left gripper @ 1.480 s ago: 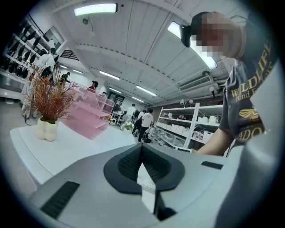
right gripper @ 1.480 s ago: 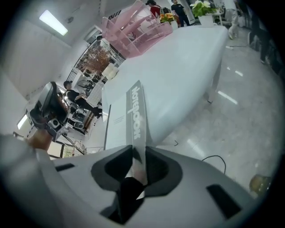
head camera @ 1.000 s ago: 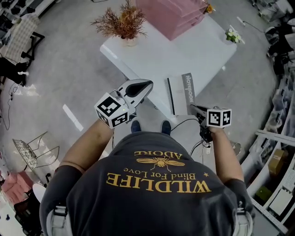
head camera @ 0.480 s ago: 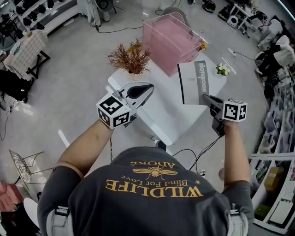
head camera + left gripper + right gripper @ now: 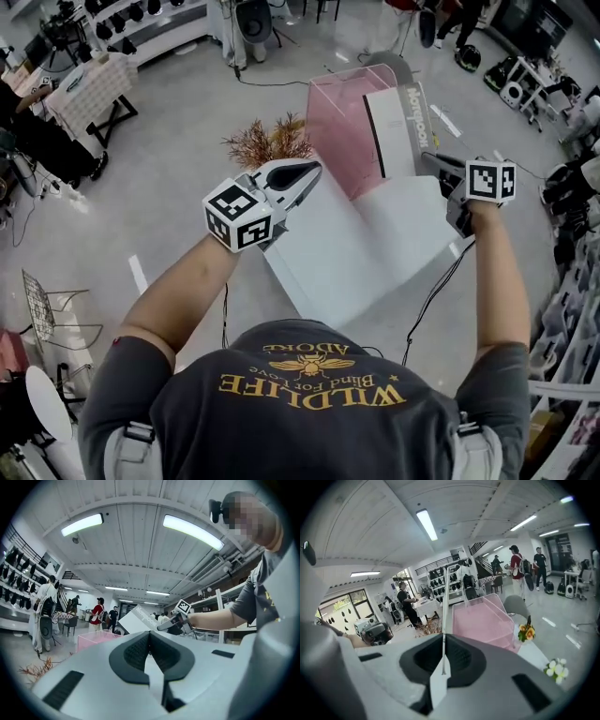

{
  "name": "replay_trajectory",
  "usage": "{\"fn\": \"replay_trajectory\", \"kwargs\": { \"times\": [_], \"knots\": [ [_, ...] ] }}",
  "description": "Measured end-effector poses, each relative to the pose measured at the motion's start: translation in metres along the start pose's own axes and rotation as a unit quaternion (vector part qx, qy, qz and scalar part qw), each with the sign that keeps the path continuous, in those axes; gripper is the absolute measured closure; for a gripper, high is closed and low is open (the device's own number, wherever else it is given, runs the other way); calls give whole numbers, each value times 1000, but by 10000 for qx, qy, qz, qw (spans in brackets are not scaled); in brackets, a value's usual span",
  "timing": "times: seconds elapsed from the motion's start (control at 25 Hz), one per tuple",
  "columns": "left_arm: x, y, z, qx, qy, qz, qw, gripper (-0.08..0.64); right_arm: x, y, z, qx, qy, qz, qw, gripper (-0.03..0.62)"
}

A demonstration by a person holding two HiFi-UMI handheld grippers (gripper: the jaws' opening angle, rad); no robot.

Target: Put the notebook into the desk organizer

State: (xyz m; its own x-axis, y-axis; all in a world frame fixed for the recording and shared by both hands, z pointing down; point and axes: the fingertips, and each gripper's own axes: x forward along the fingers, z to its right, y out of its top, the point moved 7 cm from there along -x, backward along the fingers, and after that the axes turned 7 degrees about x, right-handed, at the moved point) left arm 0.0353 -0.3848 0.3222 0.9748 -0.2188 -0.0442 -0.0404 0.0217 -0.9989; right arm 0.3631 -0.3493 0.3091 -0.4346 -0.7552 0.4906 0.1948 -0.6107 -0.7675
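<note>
A white notebook [image 5: 396,131] with a grey spine hangs upright in the air just right of the pink see-through desk organizer [image 5: 339,117]. My right gripper [image 5: 437,162] is shut on its near edge. In the right gripper view the notebook [image 5: 445,597] shows edge-on as a thin strip between the jaws, with the organizer [image 5: 480,620] behind it. My left gripper [image 5: 302,175] is shut on nothing and hovers over the white table [image 5: 356,248], left of the organizer. From the left gripper view [image 5: 150,634] I see the notebook [image 5: 135,620] and the organizer [image 5: 93,640] ahead.
A dried brown plant [image 5: 267,142] stands at the table's far left corner. Orange flowers [image 5: 526,632] and white flowers [image 5: 555,668] sit on the table to the right of the organizer. Several people, chairs and shelves stand around the room.
My right gripper has carried the notebook up from the table's near edge to beside the pink organizer and stood it upright. The left gripper has stayed over the table's left side.
</note>
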Motion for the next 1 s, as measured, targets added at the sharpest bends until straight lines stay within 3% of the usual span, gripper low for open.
{"fn": "replay_trajectory", "kwargs": {
  "times": [0.28, 0.6, 0.76, 1.0],
  "knots": [
    [36, 13, -26, 176, 431, -54, 9989, 558, 55, 67, 51, -54, 308, -435, 9986, 583],
    [67, 12, -41, 297, 519, -162, 9981, 558, 124, 81, 90, 309, 836, -1242, 9882, 583],
    [72, 3, -42, 291, 483, -222, 9982, 558, 151, 77, 107, 294, 636, -1538, 9856, 583],
    [73, -14, -50, 193, 588, -365, 9974, 558, 184, 68, 135, -149, -129, -1950, 9806, 583]
  ]
}}
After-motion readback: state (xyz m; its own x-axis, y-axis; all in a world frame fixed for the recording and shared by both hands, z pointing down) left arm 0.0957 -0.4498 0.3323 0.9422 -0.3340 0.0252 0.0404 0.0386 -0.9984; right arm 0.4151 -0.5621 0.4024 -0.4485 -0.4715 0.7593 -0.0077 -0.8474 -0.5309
